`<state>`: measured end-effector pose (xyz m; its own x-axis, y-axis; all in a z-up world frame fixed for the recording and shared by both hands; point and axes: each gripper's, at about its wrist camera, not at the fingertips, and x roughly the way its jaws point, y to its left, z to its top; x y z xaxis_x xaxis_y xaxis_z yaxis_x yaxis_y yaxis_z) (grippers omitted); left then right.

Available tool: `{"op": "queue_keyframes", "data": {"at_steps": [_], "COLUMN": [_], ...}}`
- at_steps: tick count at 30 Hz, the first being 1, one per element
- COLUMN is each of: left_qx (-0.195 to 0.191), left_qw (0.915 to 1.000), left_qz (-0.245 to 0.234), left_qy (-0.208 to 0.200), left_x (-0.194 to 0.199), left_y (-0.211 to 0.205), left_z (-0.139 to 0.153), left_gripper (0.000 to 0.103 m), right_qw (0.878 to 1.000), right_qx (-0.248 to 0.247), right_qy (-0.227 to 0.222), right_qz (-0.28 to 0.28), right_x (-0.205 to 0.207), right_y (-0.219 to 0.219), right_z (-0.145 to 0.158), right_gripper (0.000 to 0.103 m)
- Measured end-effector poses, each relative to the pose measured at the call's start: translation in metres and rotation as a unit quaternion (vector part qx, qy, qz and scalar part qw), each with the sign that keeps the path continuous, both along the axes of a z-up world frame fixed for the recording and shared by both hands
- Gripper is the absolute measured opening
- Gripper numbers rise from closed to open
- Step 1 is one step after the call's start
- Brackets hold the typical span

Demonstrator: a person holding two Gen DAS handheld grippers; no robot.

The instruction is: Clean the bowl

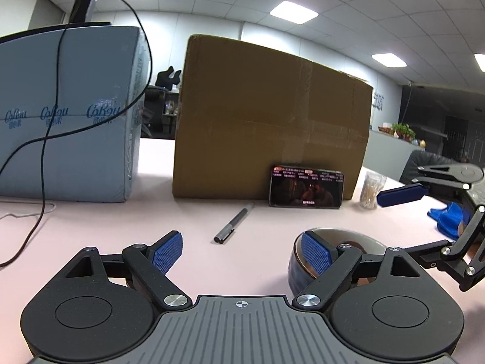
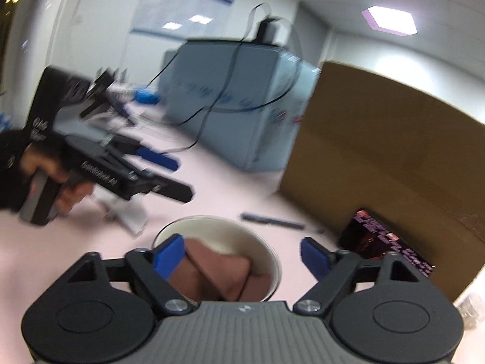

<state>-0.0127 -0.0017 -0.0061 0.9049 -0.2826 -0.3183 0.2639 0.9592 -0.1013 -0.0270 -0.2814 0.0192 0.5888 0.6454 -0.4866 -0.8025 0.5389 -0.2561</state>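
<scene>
A dark-walled bowl [image 1: 359, 239] with a pale inside [image 2: 239, 233] sits on the pink table. A brown cloth [image 2: 218, 273] lies inside it. My left gripper [image 1: 242, 250] is open and empty, low over the table, with its right finger just in front of the bowl's left wall. My right gripper [image 2: 242, 256] is open and hovers over the bowl, its left finger above the brown cloth. The right gripper also shows at the right edge of the left wrist view [image 1: 424, 209]. The right wrist view is blurred by motion.
A large cardboard box [image 1: 272, 121] stands behind, with a phone [image 1: 306, 188] leaning on it. A pen [image 1: 234, 223] lies on the table. A light blue package [image 1: 69, 112] with a black cable is at left. A jar of swabs [image 1: 371, 189] and a blue cloth [image 1: 448, 215] are at right.
</scene>
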Motion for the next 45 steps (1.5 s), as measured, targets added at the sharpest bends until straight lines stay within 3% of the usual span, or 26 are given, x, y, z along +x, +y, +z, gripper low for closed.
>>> {"op": "queue_keyframes", "data": {"at_steps": [3,4,7,17,24,30,33,36,38,40,45], "left_qx": [0.011,0.013,0.014,0.006,0.004,-0.004,-0.004,-0.003,-0.003,-0.002,0.001], "left_qw": [0.9999,0.9999,0.9999,0.9998,0.9997,0.9996,0.9996,0.9995,0.9995,0.9995,0.9996], "left_qz": [-0.001,0.000,0.004,0.004,0.003,0.001,0.000,-0.003,-0.003,-0.004,-0.004], "left_qy": [0.001,0.002,0.008,0.019,0.022,0.027,0.028,0.032,0.032,0.031,0.029], "left_x": [0.001,0.001,0.004,0.008,0.008,0.010,0.010,0.012,0.012,0.011,0.011], "left_y": [-0.003,-0.004,-0.003,0.000,0.000,0.002,0.002,0.002,0.001,0.000,-0.001], "left_z": [-0.001,-0.001,-0.002,-0.003,-0.004,-0.004,-0.004,-0.004,-0.004,-0.004,-0.004], "left_gripper": [0.088,0.088,0.088,0.088,0.088,0.088,0.088,0.088,0.088,0.088,0.088], "right_qw": [0.999,0.998,0.990,0.961,0.941,0.932,0.932,0.933,0.936,0.939,0.937], "right_qx": [-0.032,-0.050,-0.123,-0.226,-0.256,-0.269,-0.256,-0.242,-0.236,-0.231,-0.253], "right_qy": [0.028,0.037,0.058,0.139,0.199,0.221,0.238,0.251,0.250,0.247,0.232], "right_qz": [0.020,0.028,0.049,0.079,0.094,0.098,0.093,0.088,0.079,0.070,0.058], "right_x": [0.003,0.006,0.015,0.048,0.068,0.077,0.086,0.092,0.096,0.098,0.094], "right_y": [0.007,0.011,0.027,0.060,0.077,0.086,0.085,0.080,0.079,0.078,0.079], "right_z": [0.003,0.004,0.008,0.018,0.011,-0.003,-0.007,-0.007,-0.006,-0.006,-0.007], "right_gripper": [0.064,0.053,0.040,0.040,0.043,0.045,0.050,0.045,0.029,0.021,0.018]}}
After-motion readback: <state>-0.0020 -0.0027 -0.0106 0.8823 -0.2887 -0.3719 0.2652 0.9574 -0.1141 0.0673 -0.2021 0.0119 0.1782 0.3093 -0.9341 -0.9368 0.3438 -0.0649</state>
